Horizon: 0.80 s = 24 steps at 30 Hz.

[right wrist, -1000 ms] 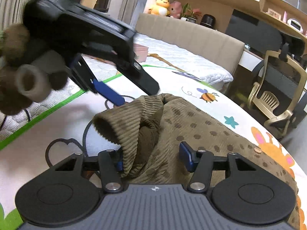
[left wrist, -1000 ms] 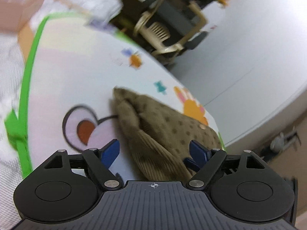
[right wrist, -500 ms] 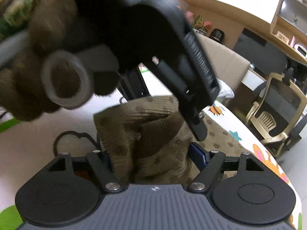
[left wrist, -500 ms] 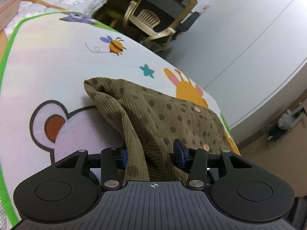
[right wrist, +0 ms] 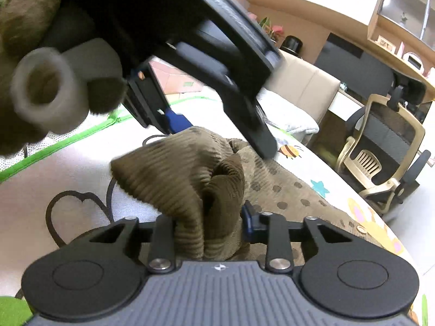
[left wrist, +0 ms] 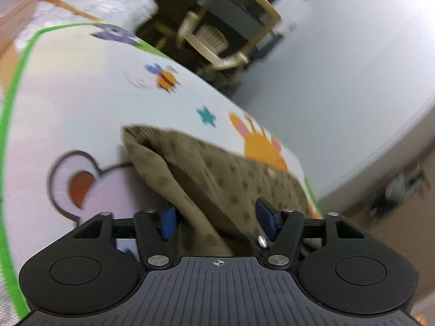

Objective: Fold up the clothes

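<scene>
An olive-brown corduroy garment with dark dots (left wrist: 217,179) lies bunched on a cartoon play mat (left wrist: 81,95). My left gripper (left wrist: 216,221) has its blue pads apart, with a fold of the garment lying between them. My right gripper (right wrist: 208,221) is shut on a bunched corduroy fold of the garment (right wrist: 190,179). In the right wrist view the left gripper's black body (right wrist: 190,40) hangs above the garment, its blue fingertip (right wrist: 176,121) at the cloth's top edge.
A gloved hand (right wrist: 35,62) holds the left gripper at the upper left. A beige office chair (right wrist: 380,152) stands past the mat's right side, also seen in the left wrist view (left wrist: 223,35). A white quilted bed (left wrist: 89,2) lies behind the mat. Green mat border (left wrist: 11,108) at left.
My left gripper's pads have spread apart from the garment fold they pinched half a second ago. My right gripper has closed tighter on its fold. The left gripper has shifted above the cloth.
</scene>
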Motion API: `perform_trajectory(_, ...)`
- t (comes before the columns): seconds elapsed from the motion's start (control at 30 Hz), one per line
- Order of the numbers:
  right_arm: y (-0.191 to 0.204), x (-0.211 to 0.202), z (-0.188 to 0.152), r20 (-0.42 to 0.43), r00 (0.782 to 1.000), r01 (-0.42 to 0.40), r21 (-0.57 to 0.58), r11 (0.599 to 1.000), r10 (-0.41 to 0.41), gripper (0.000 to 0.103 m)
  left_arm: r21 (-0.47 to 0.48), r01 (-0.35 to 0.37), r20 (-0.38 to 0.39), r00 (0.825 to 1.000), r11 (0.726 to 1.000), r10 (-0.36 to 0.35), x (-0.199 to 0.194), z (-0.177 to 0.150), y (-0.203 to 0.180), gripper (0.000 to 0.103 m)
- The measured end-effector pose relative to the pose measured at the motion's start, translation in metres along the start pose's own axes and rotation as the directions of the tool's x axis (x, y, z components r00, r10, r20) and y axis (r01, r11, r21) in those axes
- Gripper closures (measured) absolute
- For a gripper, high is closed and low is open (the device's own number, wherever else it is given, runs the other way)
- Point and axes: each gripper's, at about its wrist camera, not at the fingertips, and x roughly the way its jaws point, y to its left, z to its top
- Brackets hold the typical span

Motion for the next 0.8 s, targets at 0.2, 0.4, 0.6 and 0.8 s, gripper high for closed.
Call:
perform_trajectory(0.2, -0.004, -0.004, -0.005, 0.020, 1.000, -0.006, 0.022, 1.000, 0.006, 0.077, -0.085, -0.020, -0.053, 0.998, 0.996, 0.016, 0.019, 0.008, 0.020, 0.029)
perform_trajectory(0.4, -0.024, -0.012, -0.004, 0.066, 0.998, -0.007, 0.070, 0.998, 0.002, 0.083, 0.071, 0.040, -0.093, 0.995, 0.997, -0.034, 0.054, 0.015, -0.050, 0.048)
perform_trajectory(0.6, -0.082, -0.068, -0.020, 0.149, 0.982, 0.080, 0.239, 0.968, -0.118, 0.083, 0.277, 0.115, -0.113, 0.990, 0.954, -0.087, 0.083, 0.023, -0.144, 0.048)
perform_trajectory(0.8, -0.165, -0.102, -0.075, 0.016, 0.973, 0.195, 0.472, 0.860, -0.230, 0.083, 0.421, 0.224, -0.207, 0.967, 0.879, -0.148, 0.133, 0.012, -0.230, 0.038)
